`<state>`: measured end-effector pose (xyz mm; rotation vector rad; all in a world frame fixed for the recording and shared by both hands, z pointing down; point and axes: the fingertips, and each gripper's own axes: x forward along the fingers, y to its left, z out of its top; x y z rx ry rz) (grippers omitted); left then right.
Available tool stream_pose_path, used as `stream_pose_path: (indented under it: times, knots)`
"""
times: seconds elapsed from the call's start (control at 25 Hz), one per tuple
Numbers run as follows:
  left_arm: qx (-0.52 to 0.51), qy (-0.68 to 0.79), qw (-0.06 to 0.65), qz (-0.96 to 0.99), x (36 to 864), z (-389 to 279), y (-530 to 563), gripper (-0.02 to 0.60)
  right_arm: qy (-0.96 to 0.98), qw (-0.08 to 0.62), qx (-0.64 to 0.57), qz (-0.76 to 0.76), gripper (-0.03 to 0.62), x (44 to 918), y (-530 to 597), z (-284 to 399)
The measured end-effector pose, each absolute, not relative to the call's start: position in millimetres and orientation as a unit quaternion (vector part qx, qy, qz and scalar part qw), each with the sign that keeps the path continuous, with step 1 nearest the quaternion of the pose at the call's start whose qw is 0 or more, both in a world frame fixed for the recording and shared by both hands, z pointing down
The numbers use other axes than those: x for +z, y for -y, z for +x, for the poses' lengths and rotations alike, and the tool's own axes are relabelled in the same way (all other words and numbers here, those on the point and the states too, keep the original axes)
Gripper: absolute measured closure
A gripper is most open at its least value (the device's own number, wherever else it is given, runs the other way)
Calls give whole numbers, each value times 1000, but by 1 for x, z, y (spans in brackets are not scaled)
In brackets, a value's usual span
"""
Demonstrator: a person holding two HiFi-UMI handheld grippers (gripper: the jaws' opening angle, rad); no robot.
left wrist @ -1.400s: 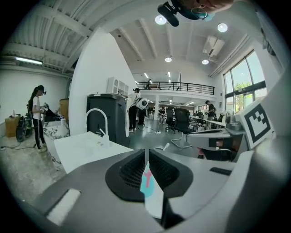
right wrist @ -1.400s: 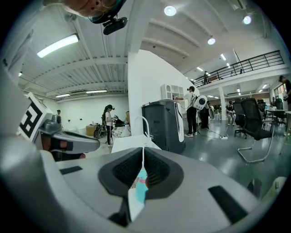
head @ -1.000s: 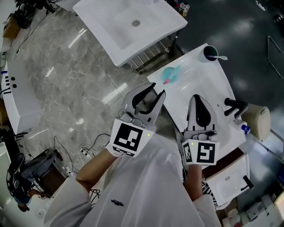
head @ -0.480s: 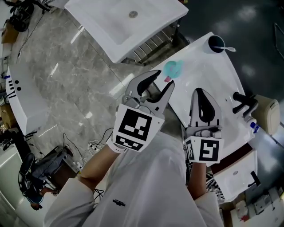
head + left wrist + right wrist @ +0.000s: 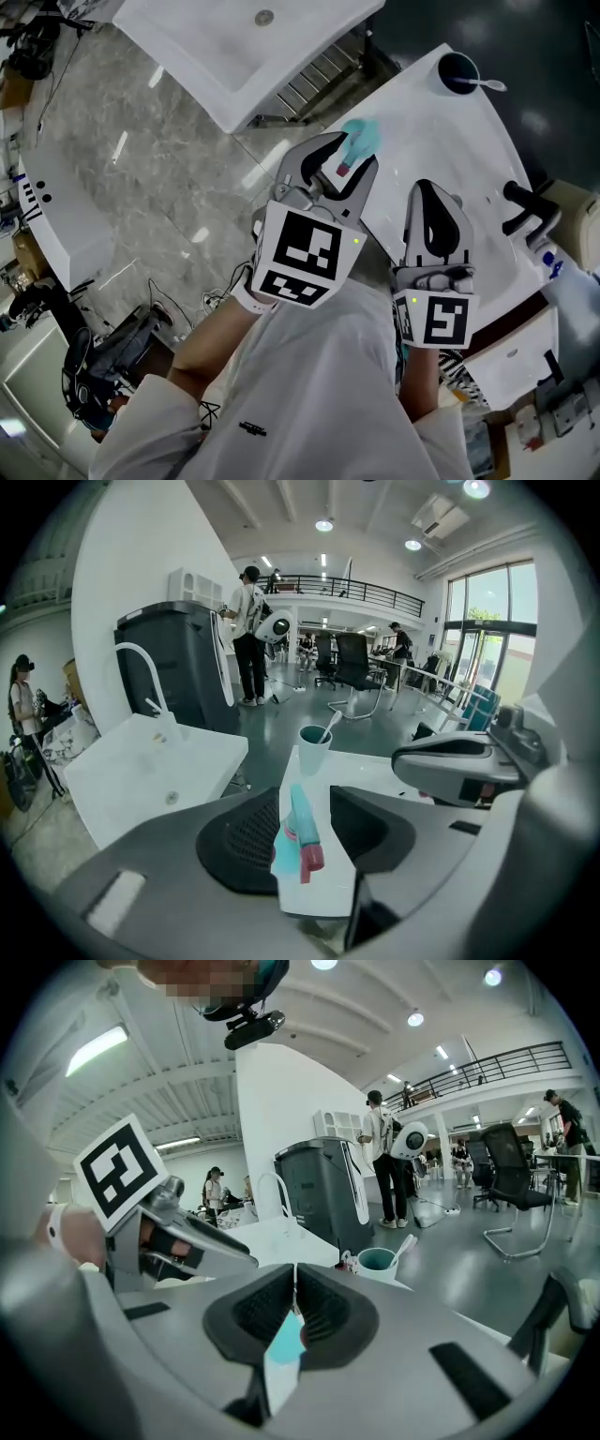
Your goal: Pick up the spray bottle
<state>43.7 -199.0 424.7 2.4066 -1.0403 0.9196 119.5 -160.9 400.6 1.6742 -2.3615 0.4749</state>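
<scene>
The spray bottle (image 5: 364,137) lies on its side on the white surface (image 5: 441,141), close to that surface's left edge, with its pink-trimmed end toward the near side. The left claw (image 5: 345,161) points down at it with its jaws opening. In the left gripper view the bottle (image 5: 295,836) shows in the gap between them, but the pads do not touch it, so this looks like the line-up for a grasp across the bottle's body. The right claw (image 5: 429,187) hovers just to the right over the surface, jaws pressed together on nothing, seemingly held clear so the left can work. At the far end of the surface stands a teal cup (image 5: 457,69) with a white-handled utensil leaning in it; whether it also holds liquid cannot be told. Off the surface to the far left, a white sink (image 5: 234,52) is bare but for its drain.
</scene>
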Motion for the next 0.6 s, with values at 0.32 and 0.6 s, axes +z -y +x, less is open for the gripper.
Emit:
stream_pose_path:
  times: [0.32,0.6]
  knots:
    - [334,371,180,848,451,53,206,375,794,102,182,571,586,419,161,122]
    - [346,370,184,842,474,59,207,351,790,95,196,573,586,429,161,123]
